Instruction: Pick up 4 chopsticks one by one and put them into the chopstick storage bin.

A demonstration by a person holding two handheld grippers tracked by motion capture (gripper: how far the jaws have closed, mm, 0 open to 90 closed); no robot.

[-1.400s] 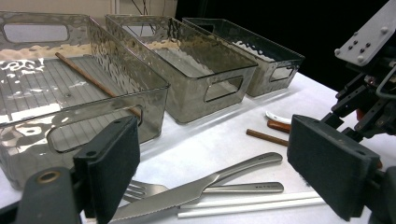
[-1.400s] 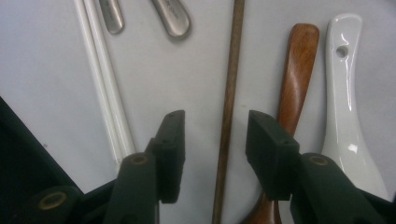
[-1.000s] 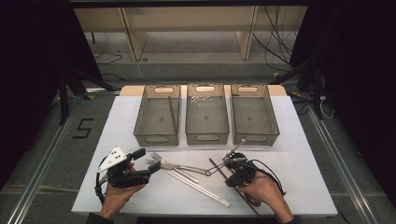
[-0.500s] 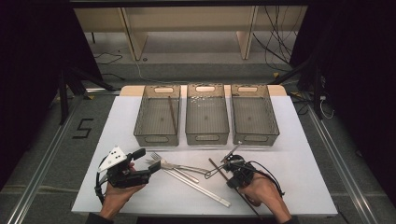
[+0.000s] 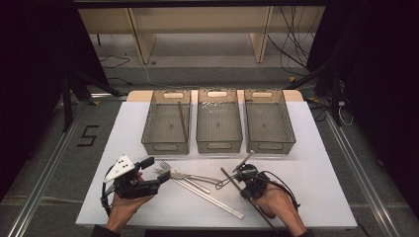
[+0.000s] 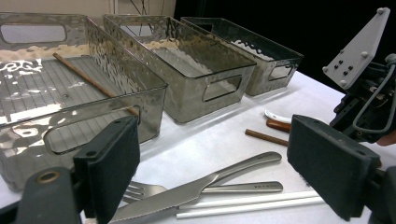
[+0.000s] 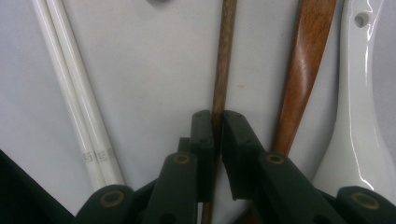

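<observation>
Chopstick [image 7: 223,70] seemingly unmoved, right gripper [image 7: 216,122] fingers clamped as before.

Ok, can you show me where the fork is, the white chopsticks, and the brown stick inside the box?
fork [image 6: 140,191], left gripper view, on its tines.
white chopsticks [image 5: 212,198], high view, middle of the pair.
brown stick [image 6: 86,77], left gripper view, middle of its length, inside the nearest bin [image 6: 154,81].

floor [image 5: 44,163]: grey, metal rail, a 5 marked at left | wooden shelf unit [image 5: 197,29]: behind the table, cables beneath | surroundings: dark | light: falls on white tabletop [image 5: 321,163]
</observation>
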